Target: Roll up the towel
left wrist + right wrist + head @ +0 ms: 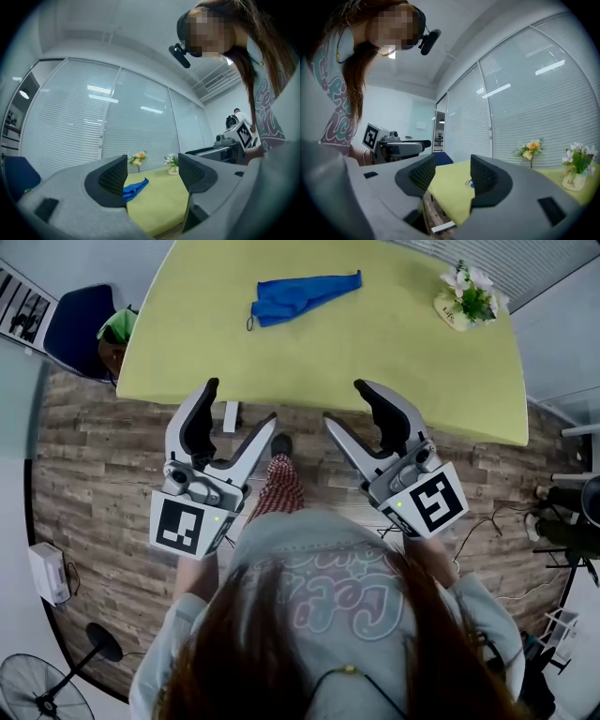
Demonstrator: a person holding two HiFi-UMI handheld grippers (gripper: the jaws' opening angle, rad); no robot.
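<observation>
Below the person's hair (234,662), the left gripper (242,401) and right gripper (345,401) stand wide-jawed and empty. The blue towel (300,294) lies bunched at upper centre on the yellow-green table (375,362). It is likely light and limp; pinch two corners and spread it first.

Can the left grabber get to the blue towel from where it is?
Probably yes, once it moves forward. The left gripper is open and empty, short of the table, and nothing lies on the table between it and the towel. The flowers stand off to the side.
</observation>
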